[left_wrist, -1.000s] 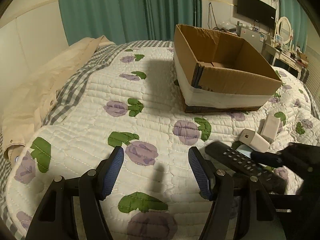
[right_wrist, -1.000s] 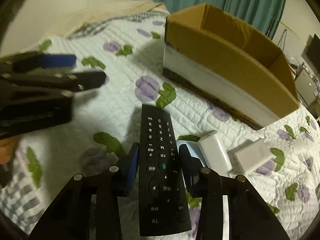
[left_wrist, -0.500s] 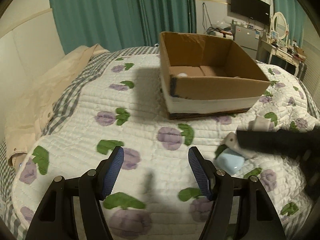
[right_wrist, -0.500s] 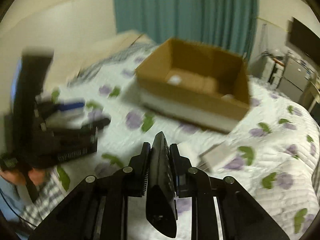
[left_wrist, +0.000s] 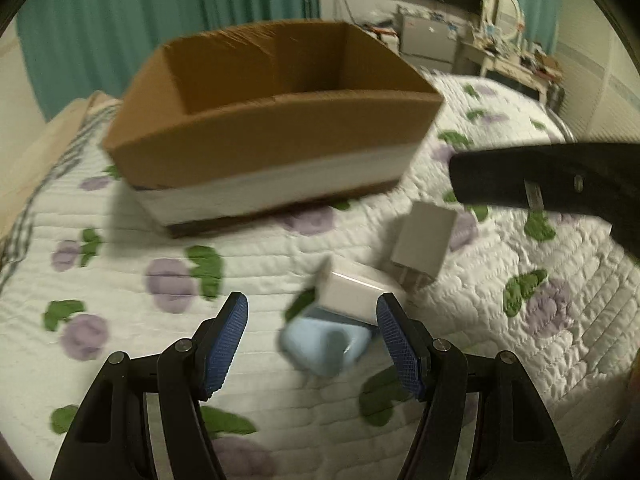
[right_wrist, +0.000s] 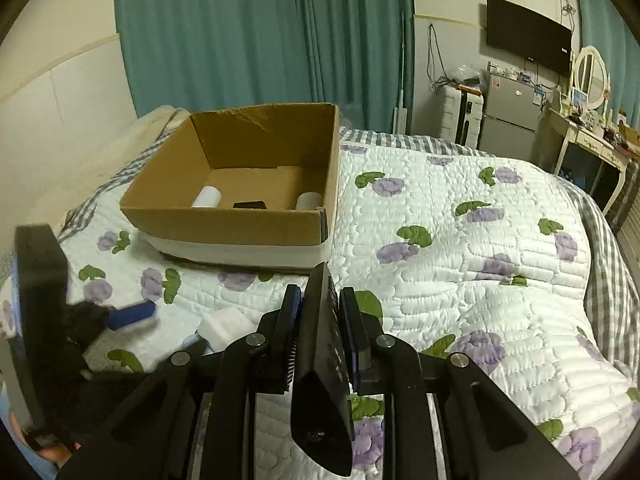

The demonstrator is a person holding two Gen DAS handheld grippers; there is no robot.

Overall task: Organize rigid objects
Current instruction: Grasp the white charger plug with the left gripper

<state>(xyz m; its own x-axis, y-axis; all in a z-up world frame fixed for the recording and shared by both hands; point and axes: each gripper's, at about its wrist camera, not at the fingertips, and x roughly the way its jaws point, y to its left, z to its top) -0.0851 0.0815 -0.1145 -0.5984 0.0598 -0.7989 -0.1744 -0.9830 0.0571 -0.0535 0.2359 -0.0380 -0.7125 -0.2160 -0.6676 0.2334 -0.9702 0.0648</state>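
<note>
My right gripper (right_wrist: 320,300) is shut on a black remote control (right_wrist: 322,360), held on edge above the quilt; the remote also shows at the right of the left wrist view (left_wrist: 540,180). An open cardboard box (right_wrist: 224,220) stands on the bed, holding two white cylinders (right_wrist: 207,197) and a small black item (right_wrist: 250,205); the box also shows in the left wrist view (left_wrist: 276,128). My left gripper (left_wrist: 312,320) is open, low over a light blue case (left_wrist: 324,340) and a white charger block (left_wrist: 352,290). A second white charger (left_wrist: 424,240) lies just beyond.
The bed carries a white quilt (right_wrist: 460,248) with purple flowers. A beige cover (left_wrist: 40,140) lies at the left. Teal curtains (right_wrist: 260,32) hang behind. A small fridge (right_wrist: 508,108), a desk with a mirror (right_wrist: 592,128) and a wall TV (right_wrist: 528,48) stand at the far right.
My right gripper has lifted the remote off the quilt and turned it on edge, facing the box. My left gripper has moved right, over the blue case and white charger.
</note>
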